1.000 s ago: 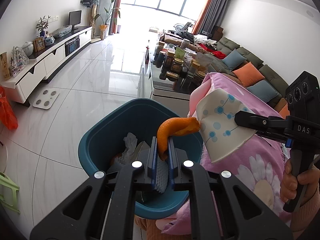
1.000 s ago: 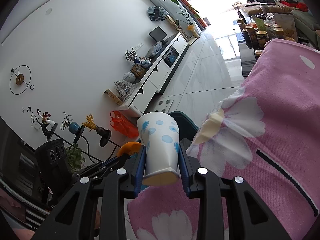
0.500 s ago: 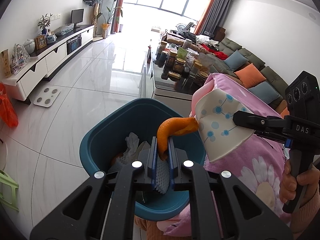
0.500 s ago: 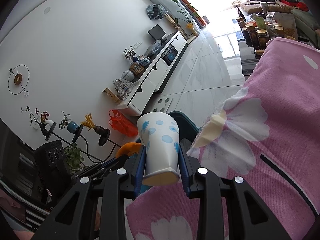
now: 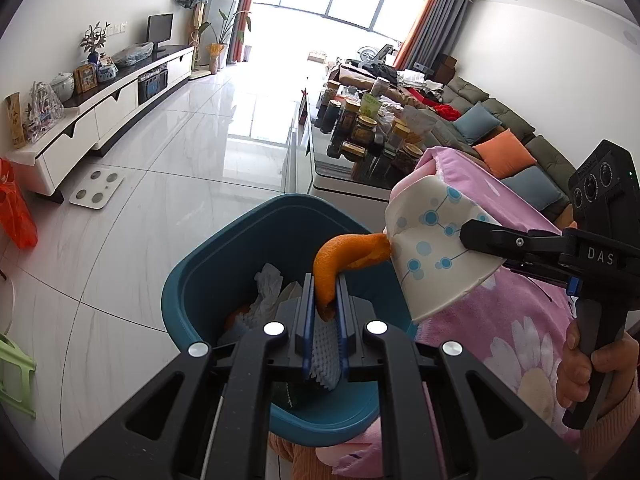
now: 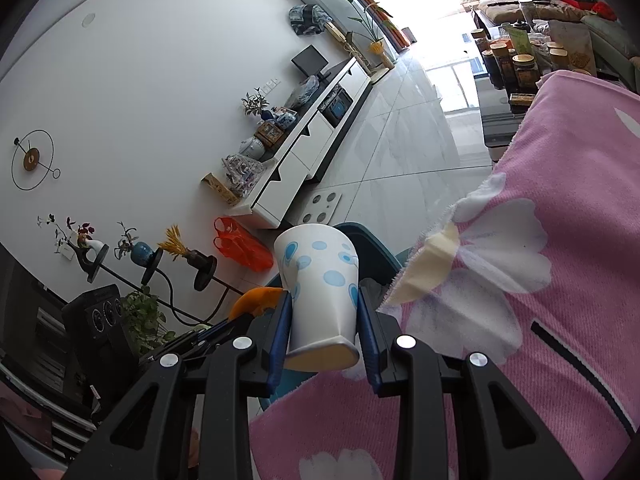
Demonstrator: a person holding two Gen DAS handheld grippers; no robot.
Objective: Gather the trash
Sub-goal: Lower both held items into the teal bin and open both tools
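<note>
Little has shifted over the last second: in the left wrist view the teal bin (image 5: 208,280) sits a touch higher and nearer the middle of the picture than before, while both claws keep their grips unchanged.

The left claw (image 5: 325,308) is pinched almost shut on a curl of orange peel (image 5: 340,256). The peel rises from between the blue pads and bends to the right, and its far tip reaches the rim of the paper cup (image 5: 432,248). The peel hangs over the open mouth of the bin, which already holds crumpled white tissue (image 5: 266,292) and other scraps.

The right claw (image 6: 324,320) is clamped on the paper cup, white with blue dots, one pad against each side of its lower wall. In the right wrist view the cup stands mouth away from the camera, its base towards the claw; in the left wrist view it lies tilted, mouth towards the upper left, just beside the bin's right rim. The right hand (image 5: 588,368) grips the claw's black handle.

Under the right claw spreads a pink blanket (image 6: 560,240) with white flowers. Beyond it a low table (image 5: 344,176) carries many jars, and a white media cabinet (image 5: 100,120) runs along the left wall above the pale tiled floor (image 5: 180,152).
</note>
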